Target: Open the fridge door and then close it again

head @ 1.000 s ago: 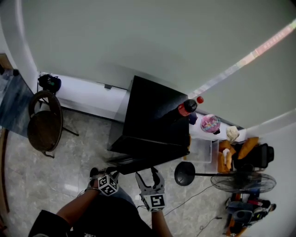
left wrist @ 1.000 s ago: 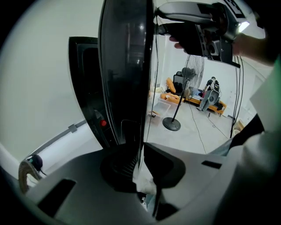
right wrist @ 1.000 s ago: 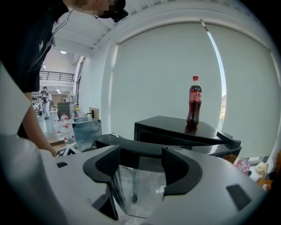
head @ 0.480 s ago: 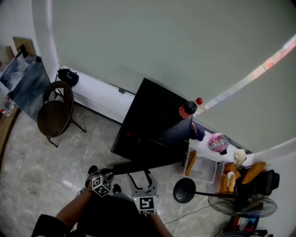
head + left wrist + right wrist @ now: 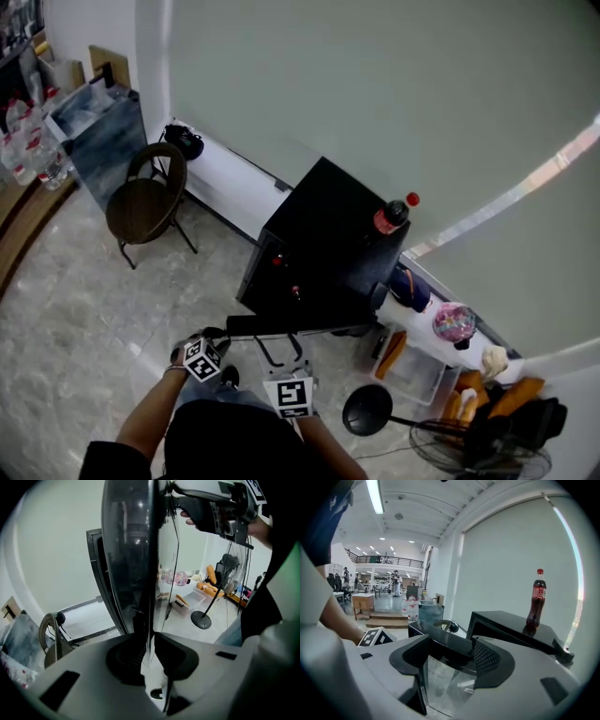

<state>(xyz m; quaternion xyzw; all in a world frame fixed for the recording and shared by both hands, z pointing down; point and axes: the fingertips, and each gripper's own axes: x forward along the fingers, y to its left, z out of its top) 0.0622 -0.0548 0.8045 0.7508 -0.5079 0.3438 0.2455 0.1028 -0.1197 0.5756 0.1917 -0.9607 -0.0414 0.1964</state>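
Left gripper view: the left gripper (image 5: 151, 644) has its jaws almost together, pinching the thin free edge of the fridge door (image 5: 133, 555), which rises edge-on straight up from the pads. Right gripper view: the right gripper (image 5: 450, 645) has its jaws spread, though they have just closed a little. The door's black top rail crosses the gap between them, with the glass pane below it. I cannot tell whether the tips touch it. In the head view the door stands partly open, swung out from the front of the black mini fridge (image 5: 328, 234) toward the person. The left gripper is at its free end and the right one near its middle. A cola bottle (image 5: 392, 215) stands upright on the fridge top. A brown chair (image 5: 141, 202) stands well off at the picture's left, and a round black stand base (image 5: 367, 410) lies at the lower right.
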